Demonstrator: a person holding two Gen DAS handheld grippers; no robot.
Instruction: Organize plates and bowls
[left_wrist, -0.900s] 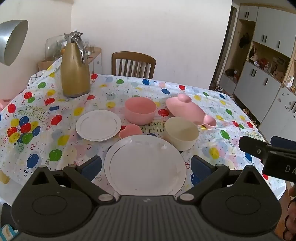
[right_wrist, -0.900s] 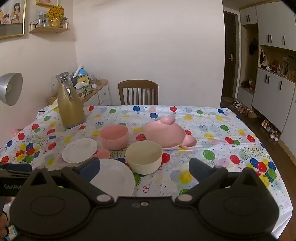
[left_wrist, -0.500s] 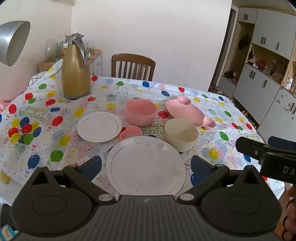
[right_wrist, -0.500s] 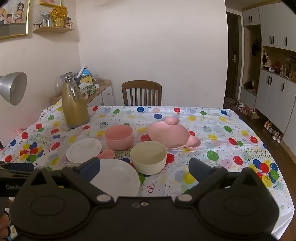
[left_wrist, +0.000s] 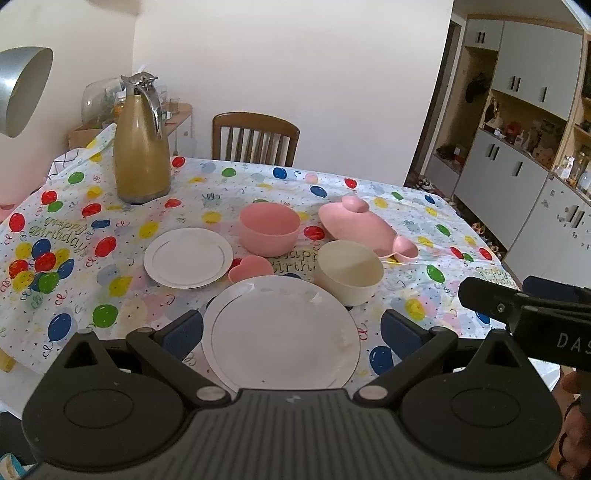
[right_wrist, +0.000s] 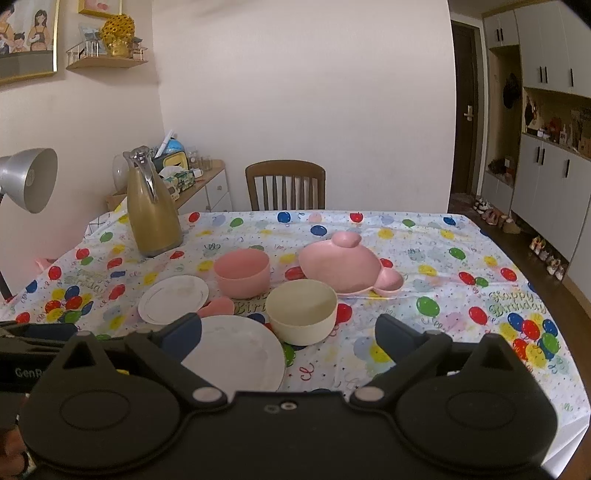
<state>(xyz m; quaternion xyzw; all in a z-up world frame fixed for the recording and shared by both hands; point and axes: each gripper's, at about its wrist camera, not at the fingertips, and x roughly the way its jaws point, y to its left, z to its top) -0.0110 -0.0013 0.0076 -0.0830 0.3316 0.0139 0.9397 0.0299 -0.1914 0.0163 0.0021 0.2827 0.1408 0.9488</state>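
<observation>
Left gripper (left_wrist: 291, 326): fingers (left_wrist: 183, 329) spread wide, holding nothing, hovering at the near table edge. Large white plate (left_wrist: 281, 339) sits directly between the two fingertips in the left wrist view, flat on the balloon tablecloth (left_wrist: 66, 236); contact between pads and rim can't be confirmed. Just beyond the plate's far rim, slightly left of center: small pink heart-shaped dish (left_wrist: 250, 267), touching or nearly touching the plate. Ahead-right of the plate: cream bowl (left_wrist: 349, 271), upright, close to the plate rim. Ahead-left: small white plate (left_wrist: 188, 256), flat, apart from the large one. Further out on centerline: pink bowl (left_wrist: 270, 229), upright. Right of that: pink bear-shaped plate (left_wrist: 364, 230), its ear lobes at far and right ends. Far left: gold thermos jug (left_wrist: 141, 155), upright; wooden chair (left_wrist: 255, 140) behind the table. Right gripper (right_wrist: 288, 334): fingers (right_wrist: 400, 336) also wide apart, empty. From its view the cream bowl (right_wrist: 301, 311) is just ahead, a bit left of center; the large white plate (right_wrist: 236, 356) lies behind its left fingertip, partly hidden. Pink bowl (right_wrist: 242, 272), small white plate (right_wrist: 173, 299) and bear plate (right_wrist: 345, 264) further out; heart dish (right_wrist: 218, 306) mostly hidden. Right gripper's body shows at right edge of left view (left_wrist: 528, 317).
</observation>
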